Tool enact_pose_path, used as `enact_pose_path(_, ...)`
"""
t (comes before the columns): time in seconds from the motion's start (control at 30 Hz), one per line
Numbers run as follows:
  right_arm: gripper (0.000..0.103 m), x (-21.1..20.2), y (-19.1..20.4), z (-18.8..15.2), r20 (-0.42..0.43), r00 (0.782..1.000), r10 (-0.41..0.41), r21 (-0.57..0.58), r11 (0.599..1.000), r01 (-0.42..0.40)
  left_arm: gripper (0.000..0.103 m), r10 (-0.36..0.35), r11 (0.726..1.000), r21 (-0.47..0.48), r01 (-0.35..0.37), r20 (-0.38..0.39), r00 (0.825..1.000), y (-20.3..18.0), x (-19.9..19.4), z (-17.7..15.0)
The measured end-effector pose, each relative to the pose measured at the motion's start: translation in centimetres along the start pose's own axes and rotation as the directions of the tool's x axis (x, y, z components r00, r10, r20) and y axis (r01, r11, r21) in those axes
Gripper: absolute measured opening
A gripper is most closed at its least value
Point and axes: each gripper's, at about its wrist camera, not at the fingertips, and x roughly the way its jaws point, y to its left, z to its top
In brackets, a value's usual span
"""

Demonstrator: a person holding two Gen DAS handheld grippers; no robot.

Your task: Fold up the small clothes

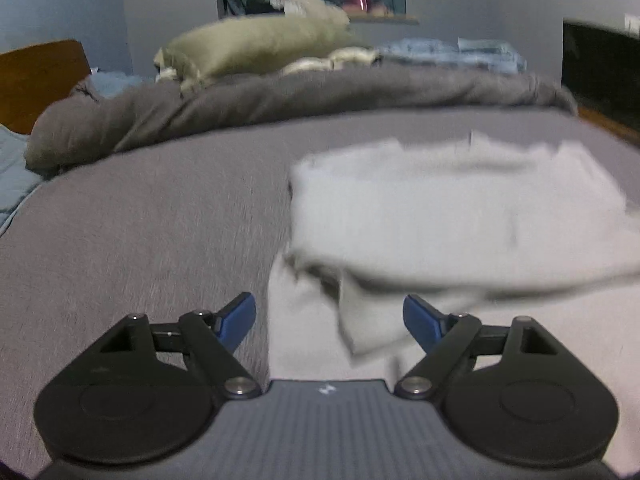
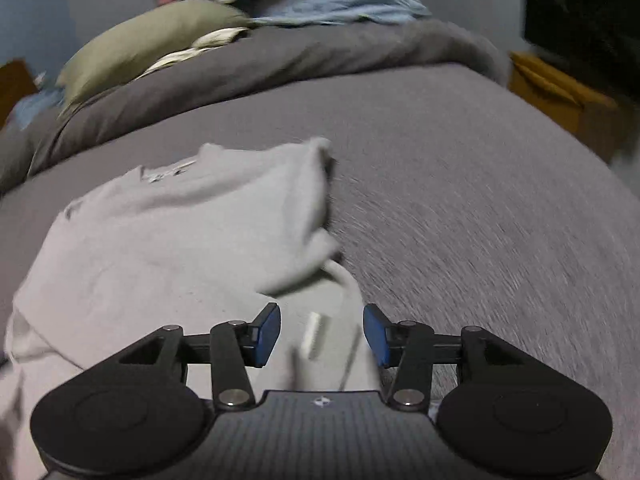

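lying on the grey bed (image 1: 140,220), a pale grey garment (image 1: 440,208) sits partly folded, its upper layer doubled over the lower. the left tongs (image 1: 330,320) gape wide above its near left edge, gripping nothing. the right tongs (image 2: 322,334) spread wide above its near right corner, also gripping nothing. an olive pillow (image 1: 256,46) lies beyond the garment.

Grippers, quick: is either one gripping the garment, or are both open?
Left gripper: open, jaws spread, holding nothing; the light grey garment lies ahead of it.
Right gripper: open, jaws apart above the garment, not clamped.
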Motion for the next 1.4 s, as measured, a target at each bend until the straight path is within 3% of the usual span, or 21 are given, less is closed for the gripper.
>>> enact_pose_path(0.13,0.047,0.8,3.0,0.2,0.007,0.996,0.091,-0.157,0.984,-0.089,0.082,-0.064,0.996,0.060,0.061,0.042,0.997,-2.3,1.2,3.0)
enact_pose_path(0.27,0.044,1.8,6.4,-0.4,-0.023,0.987,0.159,-0.311,0.937,-0.159,0.082,-0.121,0.987,0.108,0.119,0.007,0.993,-5.2,3.6,4.6)
enact_pose_path(0.37,0.044,3.6,8.0,-0.8,-0.090,0.987,0.133,-0.359,0.920,-0.157,0.082,-0.100,0.982,0.156,0.107,-0.050,0.994,-6.6,6.0,4.4)
enact_pose_path(0.47,0.048,4.9,7.9,-1.2,-0.137,0.990,0.036,-0.404,0.911,-0.089,0.082,-0.036,0.984,0.167,0.060,-0.142,0.989,-6.6,8.7,3.4)
enact_pose_path(0.6,0.050,5.1,4.9,0.4,-0.132,0.991,-0.007,-0.308,0.951,-0.035,0.082,-0.040,0.997,0.057,0.049,-0.150,0.988,-4.3,9.9,2.5)
enact_pose_path(0.83,0.047,3.6,1.0,2.9,0.019,0.999,0.031,-0.124,0.992,-0.029,0.082,-0.106,0.989,-0.102,0.104,-0.014,0.994,-1.2,5.9,2.0)
enact_pose_path(0.97,0.047,3.2,0.4,3.3,0.058,0.998,-0.002,-0.080,0.997,0.007,0.082,-0.062,0.989,-0.136,0.052,-0.071,0.996,1.4,4.8,0.4)
enact_pose_path(1.07,0.047,3.5,0.2,3.1,0.058,0.998,-0.027,-0.075,0.997,0.031,0.077,-0.087,0.979,-0.191,0.068,-0.094,0.992,3.0,4.5,-0.6)
enact_pose_path(1.3,0.047,3.9,-0.2,3.0,0.051,0.998,-0.042,-0.056,0.997,0.045,0.064,-0.064,0.995,-0.081,0.061,-0.027,0.998,0.9,4.3,0.0)
enact_pose_path(1.4,0.047,4.0,0.1,3.1,0.053,0.997,-0.053,-0.060,0.997,0.057,0.064,-0.028,0.999,-0.031,0.028,-0.001,1.000,-0.1,4.6,0.4)
